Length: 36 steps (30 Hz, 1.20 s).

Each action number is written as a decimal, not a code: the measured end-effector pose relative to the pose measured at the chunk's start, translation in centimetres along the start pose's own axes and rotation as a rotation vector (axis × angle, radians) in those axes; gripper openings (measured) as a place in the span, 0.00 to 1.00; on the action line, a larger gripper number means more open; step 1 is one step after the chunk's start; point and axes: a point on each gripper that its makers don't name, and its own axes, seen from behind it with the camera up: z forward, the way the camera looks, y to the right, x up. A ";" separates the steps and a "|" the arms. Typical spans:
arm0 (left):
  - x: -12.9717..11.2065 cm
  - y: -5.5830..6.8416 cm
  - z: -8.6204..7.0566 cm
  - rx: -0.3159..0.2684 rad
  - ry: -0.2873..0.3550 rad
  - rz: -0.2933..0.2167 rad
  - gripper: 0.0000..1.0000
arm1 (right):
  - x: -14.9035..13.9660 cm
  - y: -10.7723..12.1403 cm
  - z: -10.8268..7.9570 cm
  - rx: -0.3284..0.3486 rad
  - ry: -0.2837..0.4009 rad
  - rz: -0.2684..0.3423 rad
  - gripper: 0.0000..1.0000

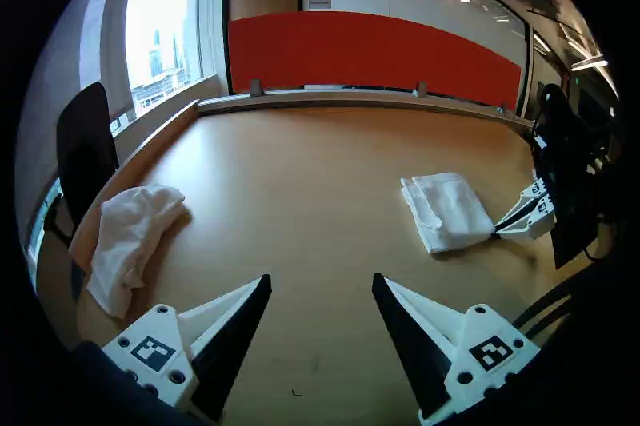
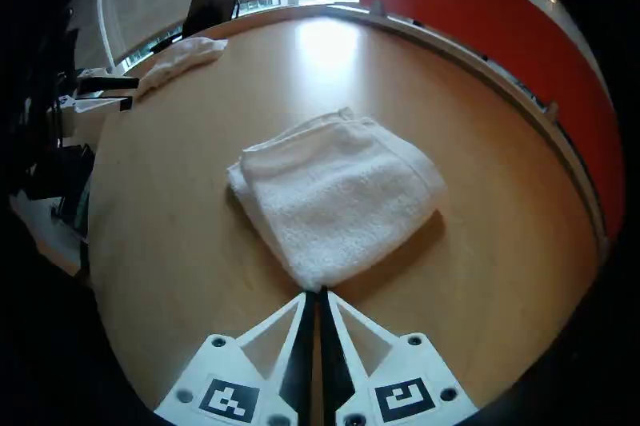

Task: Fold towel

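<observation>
Clerk: Nearest item, left gripper view?
Checker: Pair of white fingers of left gripper (image 1: 320, 278), spread wide apart over bare wooden table (image 1: 320, 162).

Clerk: Nearest item, right gripper view?
Checker: Fingers of right gripper (image 2: 314, 295), pressed together, tips touching near corner of folded towel (image 2: 336, 194). Cannot tell whether any cloth is pinched.

Clerk: Location of folded towel?
Checker: Flat on table, mid-surface in right gripper view. Right of centre in left gripper view, with right gripper at its near right edge.

Clerk: Orientation?
Checker: Set diagonally, one corner toward right gripper, opposite corner pointing away. Close to square, long axis hard to tell. Stacked layers visible along left side.

Clerk: Open room?
Checker: Bare tabletop around folded towel on the remaining sides. Wide open stretch between it and crumpled towel (image 1: 132, 238), well apart.

Clerk: Edges?
Checker: Crumpled towel close against left table edge. Raised rim along curved far edge.

Clerk: Beyond?
Checker: Black chair (image 1: 84, 146) beside left edge, red panel (image 1: 368, 50) behind far edge, window (image 1: 160, 26) far left.
</observation>
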 end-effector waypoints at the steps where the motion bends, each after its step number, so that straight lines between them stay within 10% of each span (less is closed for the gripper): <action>1: 0.0 0.0 0.0 -0.001 0.000 -0.001 0.94 | 0.1 0.0 -0.1 -0.001 0.002 -0.002 0.03; 36: 2.6 0.8 0.8 -0.047 0.058 0.011 0.94 | 16.8 5.8 -10.2 -0.138 0.237 -0.179 0.03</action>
